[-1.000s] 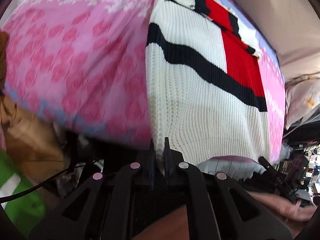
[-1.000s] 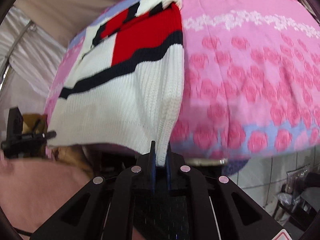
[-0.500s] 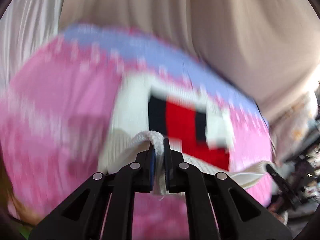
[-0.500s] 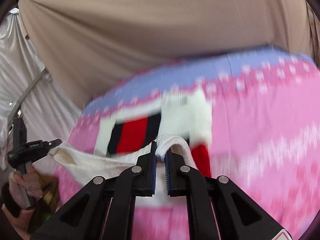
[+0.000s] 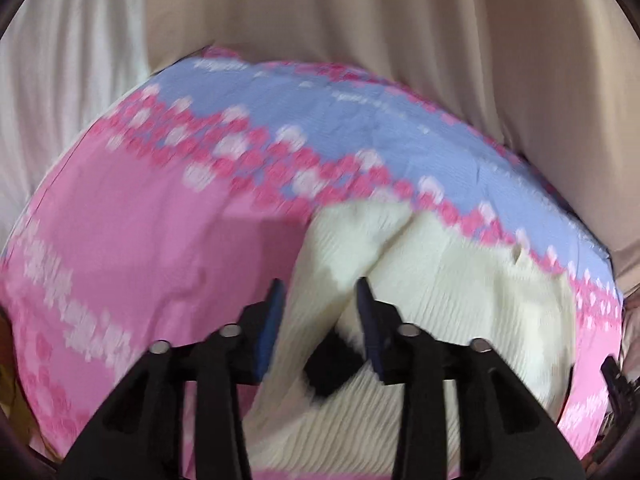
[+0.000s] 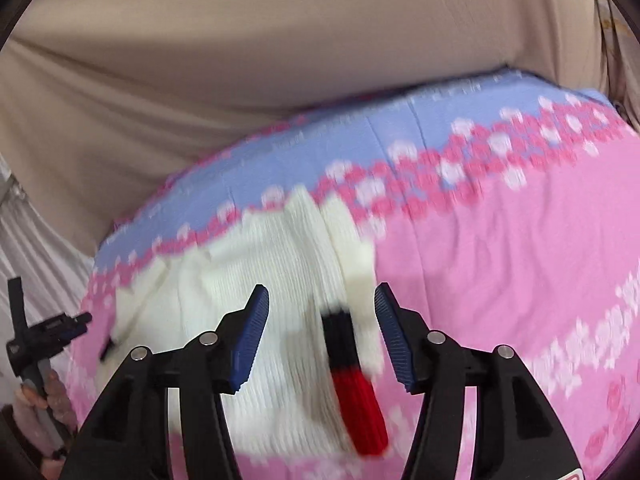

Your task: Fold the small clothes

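Note:
A white knit sweater (image 5: 448, 292) with black and red patches lies folded over on the pink and blue bedcover (image 5: 132, 240). My left gripper (image 5: 320, 300) is open just above its left part, a black patch (image 5: 332, 364) showing between the jaws. In the right wrist view the sweater (image 6: 280, 264) lies under my open right gripper (image 6: 320, 308), with a black and red strip (image 6: 352, 388) between the jaws. Neither gripper holds cloth.
A beige curtain (image 6: 280, 40) hangs behind the bed. The bedcover (image 6: 500, 260) spreads to the right of the sweater. The other gripper and the hand that holds it (image 6: 36, 352) show at the left edge of the right wrist view.
Both grippers carried the sweater's hem up and over toward the far end, then opened and let it go. The sweater now lies folded on itself.

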Demonstrator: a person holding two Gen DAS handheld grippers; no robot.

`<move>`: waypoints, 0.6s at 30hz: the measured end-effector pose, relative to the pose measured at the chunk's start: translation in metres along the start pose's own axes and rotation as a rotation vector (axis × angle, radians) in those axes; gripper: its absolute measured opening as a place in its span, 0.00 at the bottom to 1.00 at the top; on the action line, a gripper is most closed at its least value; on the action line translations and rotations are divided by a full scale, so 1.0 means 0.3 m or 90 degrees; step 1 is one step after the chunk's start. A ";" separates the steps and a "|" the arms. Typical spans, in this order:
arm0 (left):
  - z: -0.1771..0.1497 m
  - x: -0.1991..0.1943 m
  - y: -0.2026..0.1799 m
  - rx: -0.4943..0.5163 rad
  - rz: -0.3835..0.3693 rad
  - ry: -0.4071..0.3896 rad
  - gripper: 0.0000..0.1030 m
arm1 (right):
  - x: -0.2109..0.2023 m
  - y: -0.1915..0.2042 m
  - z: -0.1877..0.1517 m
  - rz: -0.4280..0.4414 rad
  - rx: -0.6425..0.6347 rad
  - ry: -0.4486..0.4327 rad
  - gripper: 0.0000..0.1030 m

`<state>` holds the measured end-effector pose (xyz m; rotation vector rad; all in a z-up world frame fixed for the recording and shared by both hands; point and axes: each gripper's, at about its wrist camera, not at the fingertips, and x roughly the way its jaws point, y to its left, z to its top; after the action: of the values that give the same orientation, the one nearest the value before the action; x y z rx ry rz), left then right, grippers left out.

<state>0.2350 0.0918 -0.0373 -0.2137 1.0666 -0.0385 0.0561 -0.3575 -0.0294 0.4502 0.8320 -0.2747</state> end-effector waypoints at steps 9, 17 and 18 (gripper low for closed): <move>-0.257 0.019 0.051 -0.061 -0.018 0.078 0.52 | 0.153 -0.035 -0.193 -0.024 -0.012 0.119 0.60; -0.083 0.090 0.106 -0.089 0.115 0.016 0.54 | 0.122 -0.019 -0.180 -0.043 -0.002 0.080 0.60; -0.061 0.092 0.148 -0.125 0.142 0.018 0.51 | 0.105 -0.013 -0.172 -0.050 -0.009 0.071 0.60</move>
<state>0.2292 0.1288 -0.0782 -0.2708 1.1176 0.2659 0.0415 -0.3378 -0.0847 0.4236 0.9615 -0.3187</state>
